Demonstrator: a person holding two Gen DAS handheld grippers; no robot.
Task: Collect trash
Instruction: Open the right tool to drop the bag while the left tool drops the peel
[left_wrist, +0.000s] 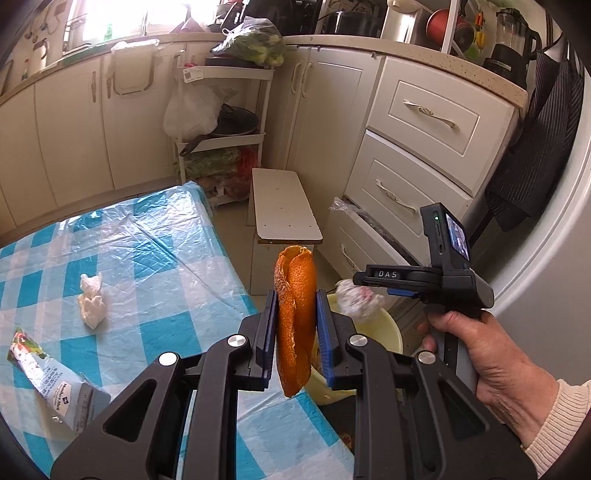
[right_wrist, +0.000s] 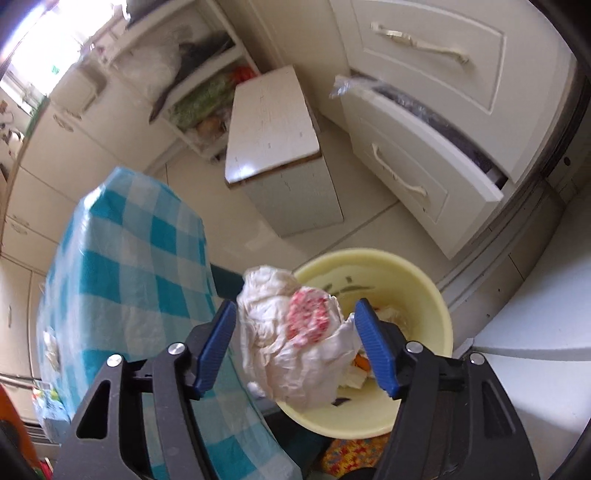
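My left gripper (left_wrist: 296, 295) is shut on a curled orange peel (left_wrist: 297, 332), held upright above the table's right edge. My right gripper (right_wrist: 295, 304) stands open over a pale yellow bucket (right_wrist: 424, 295). A crumpled white wrapper with a red pattern (right_wrist: 288, 343) sits loosely between its blue pads (right_wrist: 373, 339), just above the bucket's rim. Other scraps lie inside the bucket. In the left wrist view the right gripper (left_wrist: 360, 280) hovers over the same bucket (left_wrist: 384, 325), gripped by a person's hand (left_wrist: 480, 350). A crumpled tissue (left_wrist: 91, 301) and a printed packet (left_wrist: 51, 384) lie on the blue-checked table (left_wrist: 147, 258).
A white stool (left_wrist: 280, 206) stands on the floor beyond the bucket. A lower drawer (right_wrist: 424, 147) hangs partly pulled out to the right. A white shelf rack (left_wrist: 221, 140) with pans and bags stands against the cabinets behind the table.
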